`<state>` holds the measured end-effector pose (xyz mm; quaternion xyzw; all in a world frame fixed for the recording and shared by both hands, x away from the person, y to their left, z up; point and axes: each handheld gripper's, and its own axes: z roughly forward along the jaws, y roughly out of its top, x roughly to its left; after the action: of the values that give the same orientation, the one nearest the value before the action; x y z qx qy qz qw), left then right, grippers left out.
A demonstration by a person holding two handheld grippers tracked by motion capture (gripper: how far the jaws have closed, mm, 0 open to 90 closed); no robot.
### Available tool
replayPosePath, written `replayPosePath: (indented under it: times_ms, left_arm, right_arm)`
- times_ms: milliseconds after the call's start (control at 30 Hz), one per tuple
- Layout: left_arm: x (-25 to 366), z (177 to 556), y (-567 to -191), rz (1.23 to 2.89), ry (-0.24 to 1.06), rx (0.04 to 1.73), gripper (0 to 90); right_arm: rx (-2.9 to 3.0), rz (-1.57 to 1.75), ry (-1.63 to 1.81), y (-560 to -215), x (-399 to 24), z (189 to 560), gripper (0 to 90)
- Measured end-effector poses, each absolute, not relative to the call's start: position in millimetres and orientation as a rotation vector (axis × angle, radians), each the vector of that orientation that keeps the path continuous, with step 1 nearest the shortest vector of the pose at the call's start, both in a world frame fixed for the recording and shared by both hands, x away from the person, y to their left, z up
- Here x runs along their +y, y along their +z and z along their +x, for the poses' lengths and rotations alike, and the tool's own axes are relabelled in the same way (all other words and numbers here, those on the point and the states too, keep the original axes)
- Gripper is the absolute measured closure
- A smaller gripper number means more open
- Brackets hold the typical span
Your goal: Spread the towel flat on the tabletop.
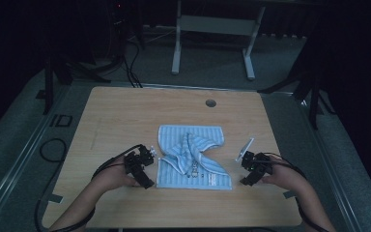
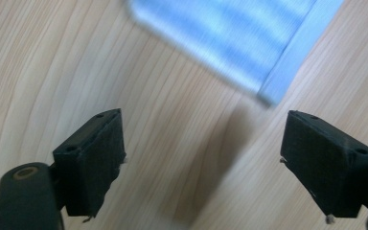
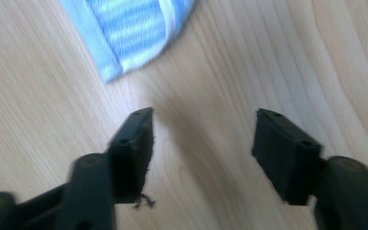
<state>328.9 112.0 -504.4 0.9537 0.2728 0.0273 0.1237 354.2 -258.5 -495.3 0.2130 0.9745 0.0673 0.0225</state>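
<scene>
On the left side of the pale wooden table (image 1: 121,116), the left gripper (image 1: 147,157) sits just beside the left edge of the light-blue striped cloth towel (image 1: 193,154), not touching it. Its jaws stand apart and hold nothing; in the left gripper view they frame bare wood, with a hemmed corner of the towel (image 2: 268,93) lying ahead and slightly toward the right jaw.

The towel lies near the middle of the table, closer to the person's edge. Its lower layer is spread flat, roughly square, while a bunched fold runs slantwise across the top from the left edge toward the lower right. A small white label (image 1: 211,180) shows near its near edge.

On the right, the right gripper (image 1: 247,164) rests a little farther from the cloth, off its right edge. Its jaws are also released and empty; in the right gripper view the towel's corner (image 3: 110,74) lies ahead, beyond the left jaw.

The towel thus lies between the two grippers, inward of each. The left one seems nearer, so I judge it better placed to take an edge first.
</scene>
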Motion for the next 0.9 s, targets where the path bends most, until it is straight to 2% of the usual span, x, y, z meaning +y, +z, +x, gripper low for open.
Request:
replayPosePath:
  times_ms: [67, 100, 333, 600, 767, 900]
  left_arm:
    - [103.3, 332.3, -504.6, 2.779, 0.081, 0.777, 22.2]
    - [98.7, 333.8, -505.2, 2.777, 0.081, 0.774, 22.9]
    - [75.6, 339.8, -509.0, 2.779, 0.071, 0.731, 22.9]
    - [51.3, 344.6, -513.9, 2.689, 0.115, 0.671, 22.9]
    - [39.7, 354.8, -515.8, 2.555, 0.082, 0.737, 22.9]
    - [32.2, 359.6, -520.2, 2.547, 0.129, 0.775, 22.9]
  right_arm:
    - [3.025, 0.634, 0.224, -494.7, -252.4, 357.3, 45.4]
    - [3.028, 0.629, 0.231, -494.4, -249.0, 359.1, 46.8]
    - [3.041, 0.584, 0.276, -491.8, -220.1, 368.9, 47.7]
    - [3.031, 0.474, 0.326, -493.8, -183.5, 369.1, 47.0]
    - [3.015, 0.461, 0.398, -496.6, -164.1, 373.4, 45.0]
    - [2.984, 0.469, 0.462, -497.1, -155.2, 376.2, 44.9]
